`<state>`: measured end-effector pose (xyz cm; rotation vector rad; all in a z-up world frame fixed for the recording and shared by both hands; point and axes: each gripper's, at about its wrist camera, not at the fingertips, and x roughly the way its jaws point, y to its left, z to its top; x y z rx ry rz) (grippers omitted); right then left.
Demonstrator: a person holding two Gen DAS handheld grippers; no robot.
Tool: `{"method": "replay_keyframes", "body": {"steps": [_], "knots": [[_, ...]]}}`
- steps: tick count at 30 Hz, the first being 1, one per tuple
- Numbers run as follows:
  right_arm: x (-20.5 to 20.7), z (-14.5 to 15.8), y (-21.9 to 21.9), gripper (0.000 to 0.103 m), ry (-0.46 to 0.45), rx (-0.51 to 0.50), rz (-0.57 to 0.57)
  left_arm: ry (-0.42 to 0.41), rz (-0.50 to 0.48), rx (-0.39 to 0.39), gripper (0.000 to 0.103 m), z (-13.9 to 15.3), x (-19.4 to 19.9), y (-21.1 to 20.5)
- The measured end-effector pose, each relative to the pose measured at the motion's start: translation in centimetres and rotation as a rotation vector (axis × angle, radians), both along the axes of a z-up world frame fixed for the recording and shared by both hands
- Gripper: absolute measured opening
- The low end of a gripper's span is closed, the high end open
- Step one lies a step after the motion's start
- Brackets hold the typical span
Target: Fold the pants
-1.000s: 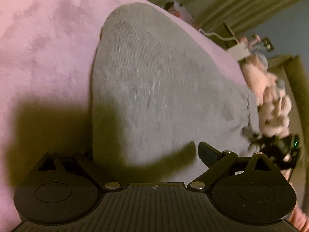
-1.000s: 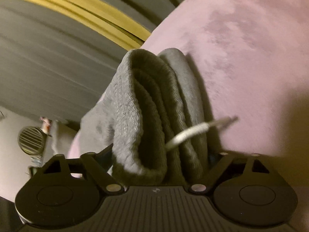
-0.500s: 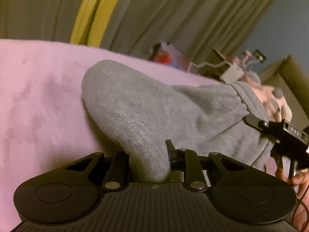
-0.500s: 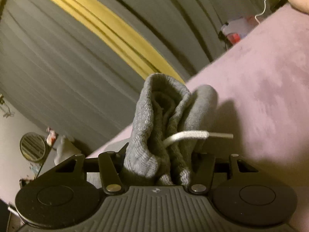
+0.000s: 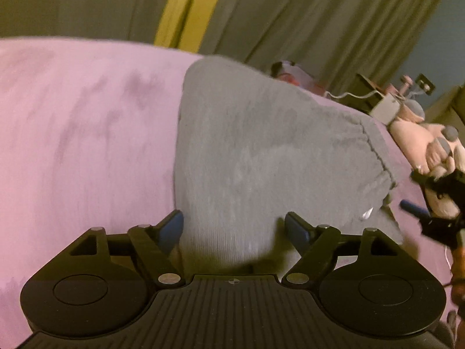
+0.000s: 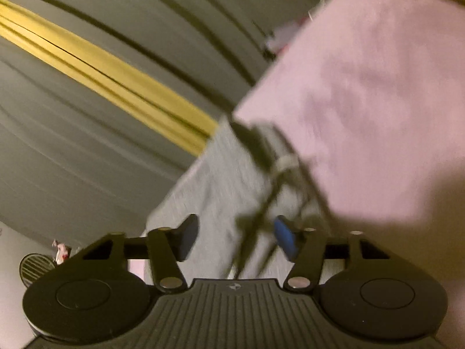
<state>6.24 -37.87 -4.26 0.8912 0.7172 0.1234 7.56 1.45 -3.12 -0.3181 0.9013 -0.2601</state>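
1. Your left tool (image 5: 234,229) stands with its jaws spread, the grey pants (image 5: 261,157) lying between them on the pink bed (image 5: 72,145).
2. Your right tool (image 6: 234,240) is also spread wide; the blurred view suggests the waistband and drawstring (image 6: 286,163) sit just ahead, ungripped.
3. Before the next fold, check the edges align, then pinch both corners squarely and lift evenly.

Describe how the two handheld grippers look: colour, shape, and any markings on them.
Both are matte black plastic. The left gripper has a ribbed central plate with a small crosshair mark, two round discs on the sides, silver pivot screws on angled linkage arms, and blue pads on the fingers. The right gripper is built the same, with blue pads too.
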Motion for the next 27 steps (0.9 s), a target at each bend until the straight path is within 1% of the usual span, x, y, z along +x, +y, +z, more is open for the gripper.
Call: {"method": "replay_keyframes", "body": {"steps": [3,4,5,7,8,9,11,13,14,16,17,18,19,20,21,22,23,24,25,27], "knots": [[0.6,-2.2,0.0,0.058,0.073,0.018,-0.037,0.038,0.01,-0.008,0.082,-0.3,0.3,0.1],[1.1,-2.9,0.2,0.062,0.091,0.031,-0.047,0.041,0.016,-0.019,0.083,-0.2,0.2,0.3],[1.4,-3.2,0.5,0.065,0.084,0.046,-0.059,0.045,0.024,-0.031,0.083,-0.2,0.1,0.5],[1.8,-3.3,1.1,0.065,0.064,0.055,-0.098,0.047,0.04,-0.052,0.084,-0.5,0.3,0.8],[1.9,-3.1,1.4,0.051,0.068,0.04,-0.117,0.055,0.047,-0.05,0.084,-0.9,0.0,1.0],[2.0,-3.1,1.6,0.043,0.065,0.021,-0.126,0.06,0.051,-0.047,0.084,-1.1,0.0,0.9],[1.5,-2.6,2.0,0.034,0.037,-0.007,-0.133,0.061,0.056,-0.049,0.084,-1.2,-0.4,1.2],[0.5,-1.6,2.0,0.031,0.003,-0.014,-0.146,0.037,0.063,-0.05,0.084,-0.8,-0.6,1.3],[-0.5,-1.1,1.9,0.03,-0.019,0.0,-0.164,0.022,0.067,-0.051,0.084,-0.7,-0.7,1.4],[-2.5,-0.6,1.4,0.03,-0.044,0.036,-0.224,-0.003,0.081,-0.058,0.084,-0.3,-1.1,1.8],[-3.3,-0.7,1.0,0.03,-0.04,0.034,-0.254,-0.012,0.09,-0.064,0.084,-0.2,-1.2,2.0],[-3.7,-0.9,0.8,0.03,-0.02,0.018,-0.274,-0.015,0.096,-0.07,0.085,-0.1,-1.2,2.2],[-3.8,-1.5,0.4,0.031,0.024,-0.025,-0.278,-0.011,0.104,-0.075,0.085,-0.2,-1.1,2.3],[-3.2,-2.2,0.3,0.033,0.063,-0.068,-0.262,0.003,0.109,-0.074,0.086,-0.4,-0.9,2.4],[-2.6,-2.8,0.2,0.034,0.083,-0.113,-0.233,0.023,0.11,-0.071,0.086,-0.7,-0.7,2.3],[-2.4,-2.8,0.3,0.035,0.08,-0.141,-0.207,0.042,0.114,-0.062,0.086,-1.0,-0.4,2.3],[-2.5,-2.3,0.3,0.041,0.074,-0.142,-0.206,0.047,0.12,-0.052,0.088,-1.0,-0.3,2.2],[-2.6,-1.6,0.4,0.043,0.069,-0.146,-0.206,0.051,0.125,-0.035,0.089,-1.0,-0.3,2.2],[-2.8,-0.7,0.7,0.05,0.065,-0.174,-0.207,0.052,0.133,-0.023,0.09,-1.0,-0.3,2.2],[-3.5,1.0,1.4,0.061,0.038,-0.278,-0.22,0.048,0.125,0.003,0.093,-1.0,-0.3,2.1]]}}
